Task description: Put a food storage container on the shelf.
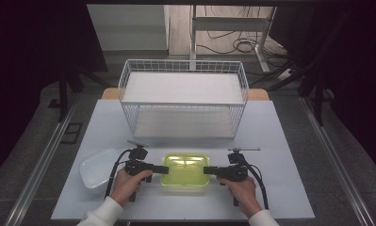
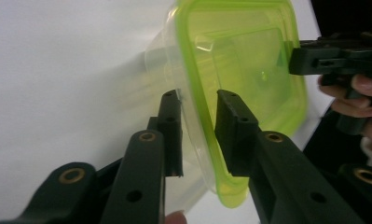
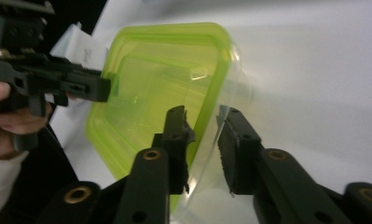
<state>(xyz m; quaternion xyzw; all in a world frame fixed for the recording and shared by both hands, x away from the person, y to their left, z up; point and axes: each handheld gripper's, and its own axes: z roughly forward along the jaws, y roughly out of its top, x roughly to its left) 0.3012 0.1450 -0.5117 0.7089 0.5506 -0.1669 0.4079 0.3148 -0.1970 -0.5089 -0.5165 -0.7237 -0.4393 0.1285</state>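
Note:
A clear container with a lime-green lid [image 1: 185,169] lies on the white table [image 1: 280,141], near its front edge. My left gripper [image 1: 164,168] is at the container's left end and my right gripper [image 1: 205,170] at its right end. In the left gripper view the lid's rim [image 2: 197,116] runs between the two jaws of my left gripper [image 2: 198,100], which are closed in on it. The right gripper view shows the same: the rim [image 3: 204,116] is pinched in my right gripper [image 3: 203,114]. Each view also shows the opposite gripper [image 2: 295,56] [image 3: 106,88] on the far end.
A white two-tier wire rack [image 1: 183,101] stands behind the container, its shelves bare. A pale, shallow tray-like dish [image 1: 97,167] lies just left of my left hand. The table's front edge is close under both forearms.

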